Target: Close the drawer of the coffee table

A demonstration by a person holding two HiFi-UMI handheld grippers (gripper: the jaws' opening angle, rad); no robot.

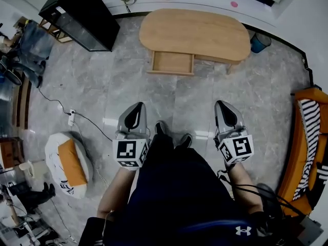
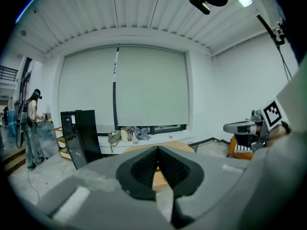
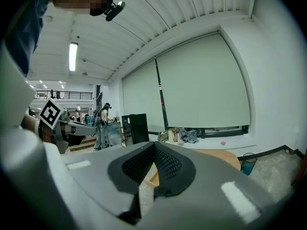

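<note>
Grey marble floor (image 1: 102, 86) separates the left hand-held gripper (image 1: 137, 109) and right hand-held gripper (image 1: 222, 106), both pressed together and empty, from the oval light-wood coffee table (image 1: 197, 32); its shallow drawer (image 1: 172, 63) stands pulled out.

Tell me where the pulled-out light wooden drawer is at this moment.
In the head view the light wooden drawer sits top centre, pulled out of the near side of the oval wooden coffee table, right of the black cabinet.
</note>
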